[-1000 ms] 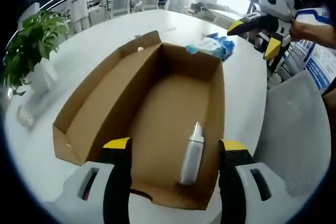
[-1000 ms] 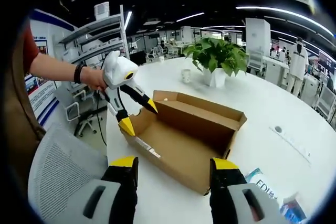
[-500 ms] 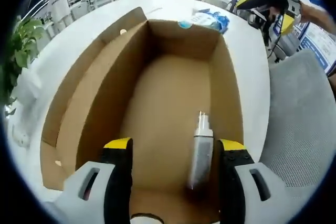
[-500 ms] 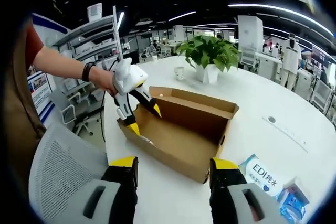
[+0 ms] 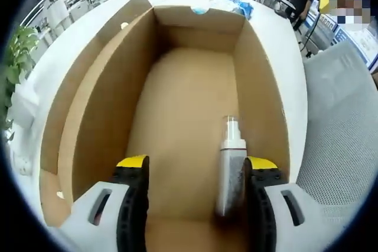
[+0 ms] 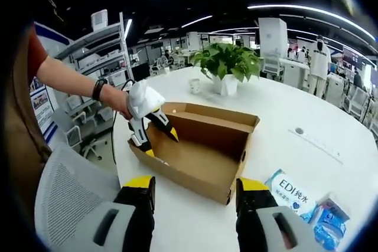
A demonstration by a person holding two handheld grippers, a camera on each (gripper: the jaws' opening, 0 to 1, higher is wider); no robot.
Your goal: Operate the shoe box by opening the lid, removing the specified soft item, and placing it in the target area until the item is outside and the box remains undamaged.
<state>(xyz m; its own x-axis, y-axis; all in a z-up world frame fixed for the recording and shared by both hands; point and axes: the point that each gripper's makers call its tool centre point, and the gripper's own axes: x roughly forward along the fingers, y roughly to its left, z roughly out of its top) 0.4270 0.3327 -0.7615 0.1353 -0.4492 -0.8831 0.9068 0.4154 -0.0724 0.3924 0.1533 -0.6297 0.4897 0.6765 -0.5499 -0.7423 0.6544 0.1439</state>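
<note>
My left claw is inside the open box, low over the brown floor. Its two yellow-tipped jaws are spread wide apart and they pinch nothing. A small white bottle lies flat on the box floor. It sits just beside my right-hand jaw, on the inner side of it, and close to the right wall of the box. Its cap end points away from me, toward the far end of the box. I cannot tell if the jaw touches the bottle or only comes very near. The rest of the box floor between my jaws is bare cardboard.

Past the far wall of the box, on the white table, lies a blue and white packet. A green plant stands far off to the left. A grey mesh chair is on the right, next to the table.

In my right gripper view, my right claw hangs in the air near the table edge, in front of the box. Its jaws are also spread apart and hold nothing. I see my left claw from the side, dipping into the near left end of the box, with my hand on it. The lid flap stands open along the far long side of the box. A packet of wipes with blue writing lies on the table to the right of the box, well apart from my right claw. The plant in a white pot stands behind the box.
</note>
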